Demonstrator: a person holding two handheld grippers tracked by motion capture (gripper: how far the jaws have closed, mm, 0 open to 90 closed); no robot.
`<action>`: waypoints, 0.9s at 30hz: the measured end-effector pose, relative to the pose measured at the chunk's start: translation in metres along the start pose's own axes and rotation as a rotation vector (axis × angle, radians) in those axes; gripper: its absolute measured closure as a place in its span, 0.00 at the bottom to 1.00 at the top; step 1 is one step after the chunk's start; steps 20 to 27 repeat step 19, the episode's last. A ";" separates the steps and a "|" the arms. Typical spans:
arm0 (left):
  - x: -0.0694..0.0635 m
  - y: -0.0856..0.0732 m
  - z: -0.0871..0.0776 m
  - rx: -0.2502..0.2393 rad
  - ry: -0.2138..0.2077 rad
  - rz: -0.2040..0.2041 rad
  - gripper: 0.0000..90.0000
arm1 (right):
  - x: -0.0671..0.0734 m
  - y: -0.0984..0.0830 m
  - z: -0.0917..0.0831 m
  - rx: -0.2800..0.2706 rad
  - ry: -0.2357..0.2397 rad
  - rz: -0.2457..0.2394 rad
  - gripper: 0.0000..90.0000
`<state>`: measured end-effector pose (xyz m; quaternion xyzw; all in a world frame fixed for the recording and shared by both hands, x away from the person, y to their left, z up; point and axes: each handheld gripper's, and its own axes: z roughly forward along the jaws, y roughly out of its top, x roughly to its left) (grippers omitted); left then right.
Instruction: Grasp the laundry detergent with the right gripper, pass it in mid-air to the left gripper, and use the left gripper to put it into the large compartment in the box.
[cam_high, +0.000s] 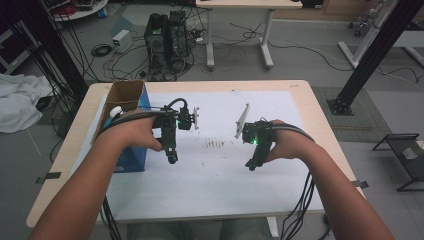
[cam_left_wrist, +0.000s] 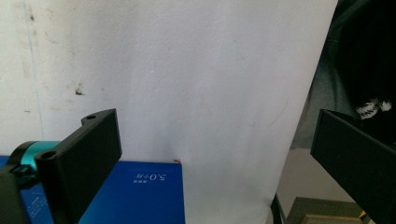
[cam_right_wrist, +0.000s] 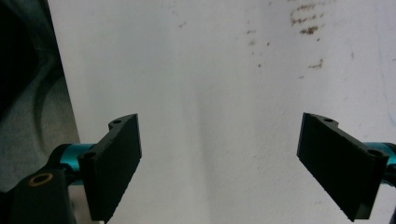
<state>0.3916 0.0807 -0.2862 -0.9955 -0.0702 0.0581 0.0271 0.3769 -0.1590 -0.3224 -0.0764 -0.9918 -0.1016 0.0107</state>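
1. The only writing that can be read is "5.0" with a few small characters after it, printed in white on the blue box (cam_left_wrist: 135, 196) — it appears upside down in the left gripper view; the small characters are too tiny to make out.
2. The high view shows that same blue box (cam_high: 131, 155) standing at the left edge of the desk (cam_high: 300, 90), just beside the person's left hand, with an open brown cardboard top (cam_high: 125, 96).
3. The left hand-held gripper (cam_high: 172, 157) hovers over the white sheet (cam_high: 220, 170), right next to the box; in its own view the jaws stand wide apart with nothing between them.
4. The right hand-held gripper (cam_high: 251, 165) hangs over the sheet well apart from the box — its jaws are also spread wide and empty.
5. The right gripper view picks up brown specks (cam_right_wrist: 308, 21) on the paper; the high view places these marks (cam_high: 216, 144) between the two grippers.
6. The high view alone takes in the floor (cam_high: 300, 55) beyond, with computer towers (cam_high: 167, 37) and loose cables.
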 end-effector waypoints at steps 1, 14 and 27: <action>-0.002 0.000 0.002 -0.018 -0.010 -0.027 0.02 | -0.002 0.000 0.000 0.021 -0.017 -0.035 0.14; -0.001 0.001 0.002 -0.034 -0.019 -0.009 0.02 | -0.007 0.002 -0.006 0.096 -0.041 0.008 0.14; -0.002 0.001 0.001 -0.028 -0.020 -0.008 0.02 | -0.005 0.002 -0.007 0.088 -0.039 0.025 0.14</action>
